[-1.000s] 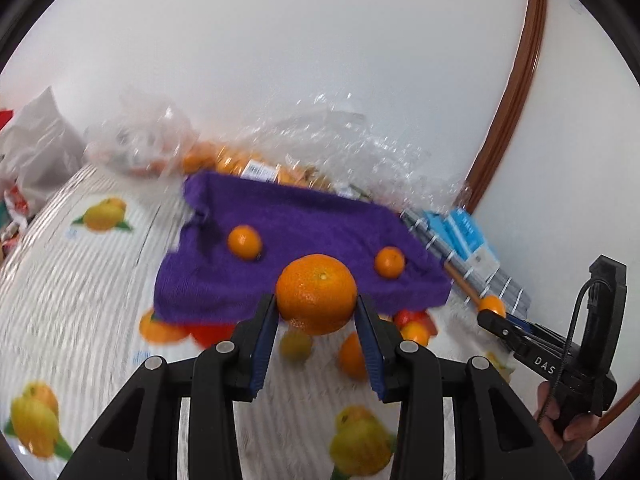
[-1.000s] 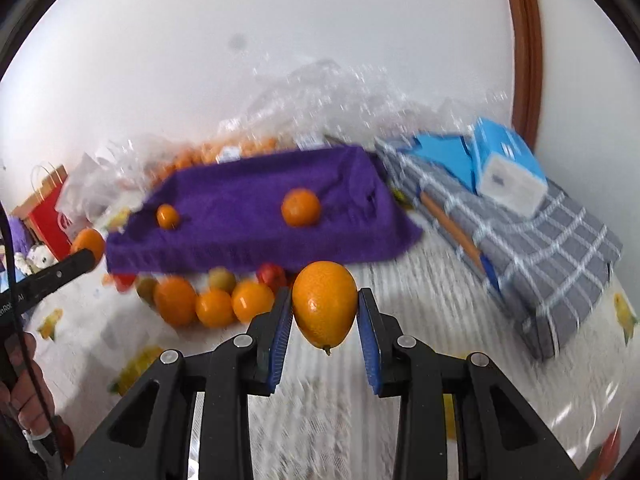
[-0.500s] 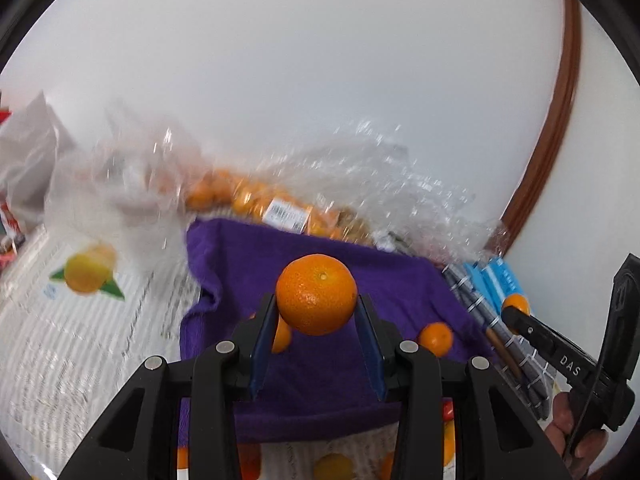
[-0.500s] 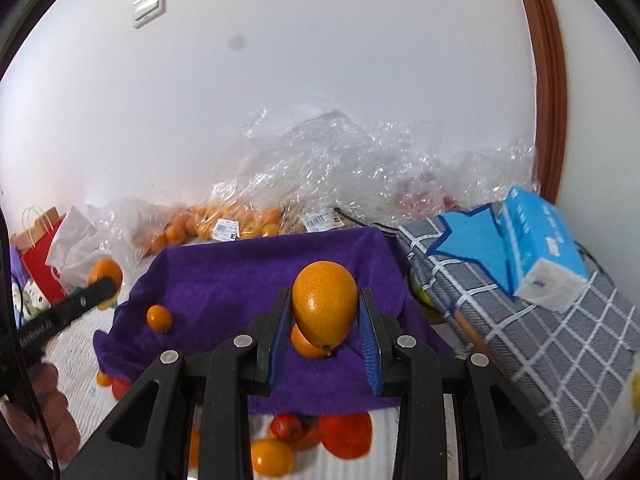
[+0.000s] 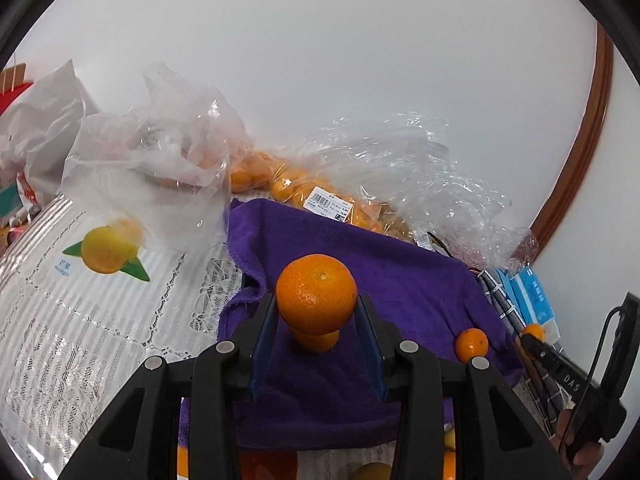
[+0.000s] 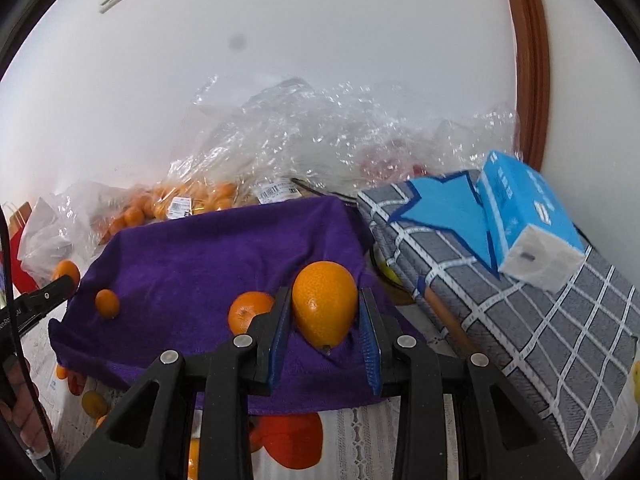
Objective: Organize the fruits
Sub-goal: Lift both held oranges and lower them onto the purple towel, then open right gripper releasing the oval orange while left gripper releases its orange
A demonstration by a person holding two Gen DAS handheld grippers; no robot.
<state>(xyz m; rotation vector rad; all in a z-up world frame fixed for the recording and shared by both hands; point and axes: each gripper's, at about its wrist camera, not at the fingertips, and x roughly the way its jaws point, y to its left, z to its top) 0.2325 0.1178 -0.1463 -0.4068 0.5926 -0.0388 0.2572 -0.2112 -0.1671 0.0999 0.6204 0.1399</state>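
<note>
My left gripper (image 5: 316,320) is shut on a round orange mandarin (image 5: 316,292) and holds it above the purple towel (image 5: 400,280). Another mandarin (image 5: 316,340) lies on the towel just under it, and a small one (image 5: 471,344) lies at the towel's right edge. My right gripper (image 6: 325,320) is shut on an oval orange (image 6: 325,308) over the right part of the purple towel (image 6: 200,256). A mandarin (image 6: 250,312) lies just left of it and a small one (image 6: 107,303) lies at the left.
Clear plastic bags of mandarins (image 5: 304,192) lie behind the towel against the wall. A grey checked cloth (image 6: 520,300) with a blue tissue pack (image 6: 528,224) sits to the right. Loose fruit (image 6: 94,402) lies on the lace tablecloth (image 5: 80,320) before the towel.
Both grippers have moved forward over the purple towel with their fruit still held. The loose fruit in front of the towel has dropped to the bottom of both views.
</note>
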